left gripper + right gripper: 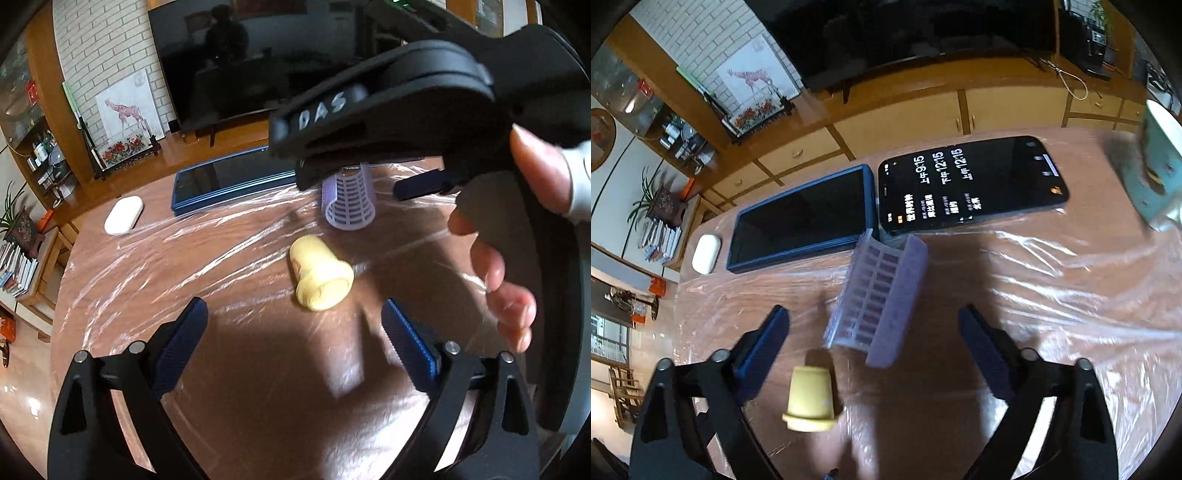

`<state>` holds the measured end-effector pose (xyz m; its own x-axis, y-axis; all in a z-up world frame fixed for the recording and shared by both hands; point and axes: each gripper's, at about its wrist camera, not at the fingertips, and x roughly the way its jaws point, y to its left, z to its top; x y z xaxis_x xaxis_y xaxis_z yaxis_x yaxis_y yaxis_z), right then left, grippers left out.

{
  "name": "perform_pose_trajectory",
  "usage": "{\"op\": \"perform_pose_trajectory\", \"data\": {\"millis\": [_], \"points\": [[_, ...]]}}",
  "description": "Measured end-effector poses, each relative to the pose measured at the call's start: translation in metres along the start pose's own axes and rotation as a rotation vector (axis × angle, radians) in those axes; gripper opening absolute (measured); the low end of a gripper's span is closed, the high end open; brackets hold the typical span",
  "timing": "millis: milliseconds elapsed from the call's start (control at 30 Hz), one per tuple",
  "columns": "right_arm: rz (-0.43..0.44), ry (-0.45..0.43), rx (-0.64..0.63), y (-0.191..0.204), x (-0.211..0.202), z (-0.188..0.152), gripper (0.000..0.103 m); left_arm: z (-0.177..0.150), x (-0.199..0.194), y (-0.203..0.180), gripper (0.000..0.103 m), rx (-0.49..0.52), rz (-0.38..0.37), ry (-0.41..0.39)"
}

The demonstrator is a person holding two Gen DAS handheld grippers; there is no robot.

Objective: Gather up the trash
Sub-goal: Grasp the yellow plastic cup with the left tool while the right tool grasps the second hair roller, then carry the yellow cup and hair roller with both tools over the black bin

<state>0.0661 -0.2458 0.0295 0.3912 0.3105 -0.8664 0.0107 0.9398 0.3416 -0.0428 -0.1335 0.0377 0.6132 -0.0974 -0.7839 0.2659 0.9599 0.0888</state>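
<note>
- Left wrist view: the left gripper (293,321) hangs over the film-covered table (155,280) with its fingers spread wide and nothing between them; the yellow cup (320,275) lies on its side just beyond the fingertips, nearer the right finger.
- Far-left corner of the table holds a white earbud case (123,215); right of it lies a blue-cased tablet (229,181) along the far edge.
- Only this view shows the right gripper (369,184) from outside, held by a hand (517,258), hovering above the lilac mesh basket (349,201), which lies beyond the cup.
- Right wrist view: the same case (706,254) and tablet (803,218) appear, and the right gripper (873,325) has its fingers apart, with the basket (879,299) lying tipped between and just beyond their tips, untouched as far as can be seen; the cup (810,400) lies closer, by the left finger.
- Only this view shows a phone (971,182) with a lit clock screen beside the tablet, and a pale blue patterned cup (1156,166), blurred, at the table's far-right edge.
</note>
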Motion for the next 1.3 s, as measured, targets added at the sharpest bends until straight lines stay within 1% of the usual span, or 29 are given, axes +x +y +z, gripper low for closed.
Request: {"op": "perform_pose_trajectory", "data": {"millis": [67, 133, 167, 233, 267, 333, 367, 400, 467, 533, 567, 633, 733, 933, 1000, 1167, 1300], "points": [[-0.006, 0.001, -0.010, 0.000, 0.004, 0.002, 0.083, 0.002, 0.006, -0.002, 0.090, 0.007, 0.009, 0.010], [-0.006, 0.006, -0.029, 0.000, 0.007, 0.004, 0.078, 0.003, 0.012, -0.002, 0.083, -0.001, -0.006, 0.026], [-0.014, 0.002, -0.042, 0.001, 0.007, 0.004, 0.076, 0.004, 0.014, -0.002, 0.081, -0.008, -0.015, 0.033], [-0.021, 0.002, -0.067, 0.001, 0.008, 0.006, 0.068, 0.006, 0.018, -0.001, 0.075, -0.016, -0.022, 0.043], [-0.022, 0.002, -0.072, -0.001, 0.009, 0.008, 0.066, 0.007, 0.020, 0.000, 0.073, -0.018, -0.026, 0.048], [-0.007, -0.001, -0.085, -0.003, 0.008, 0.009, 0.056, 0.008, 0.024, 0.000, 0.065, -0.021, -0.033, 0.057], [0.009, 0.000, -0.087, -0.006, 0.007, 0.009, 0.056, 0.008, 0.026, 0.000, 0.063, -0.024, -0.037, 0.063], [0.013, -0.001, -0.088, -0.007, 0.008, 0.009, 0.053, 0.008, 0.027, 0.001, 0.059, -0.027, -0.042, 0.069], [0.023, -0.005, -0.094, -0.010, 0.006, 0.007, 0.049, 0.009, 0.028, 0.003, 0.055, -0.040, -0.064, 0.068], [0.030, -0.008, -0.098, -0.014, 0.003, 0.004, 0.046, 0.010, 0.028, 0.003, 0.048, -0.045, -0.068, 0.067], [0.053, -0.013, -0.102, -0.016, 0.001, 0.003, 0.045, 0.010, 0.027, 0.003, 0.046, -0.046, -0.070, 0.065], [0.078, -0.012, -0.109, -0.019, -0.003, -0.001, 0.044, 0.011, 0.027, 0.003, 0.038, -0.050, -0.069, 0.062], [0.094, -0.016, -0.115, -0.024, -0.006, -0.006, 0.044, 0.010, 0.026, 0.006, 0.038, -0.068, -0.091, 0.060], [0.081, -0.041, -0.175, -0.028, -0.016, -0.022, 0.043, 0.007, 0.021, 0.009, 0.038, -0.090, -0.100, 0.052], [0.100, -0.052, -0.182, -0.027, -0.021, -0.026, 0.043, 0.007, 0.018, 0.010, 0.038, -0.103, -0.105, 0.047], [0.139, -0.070, -0.193, -0.030, -0.041, -0.042, 0.043, 0.006, 0.012, 0.019, 0.038, -0.147, -0.145, 0.035], [0.162, -0.073, -0.196, -0.037, -0.055, -0.054, 0.043, 0.001, 0.004, 0.019, 0.038, -0.153, -0.151, 0.031]]}}
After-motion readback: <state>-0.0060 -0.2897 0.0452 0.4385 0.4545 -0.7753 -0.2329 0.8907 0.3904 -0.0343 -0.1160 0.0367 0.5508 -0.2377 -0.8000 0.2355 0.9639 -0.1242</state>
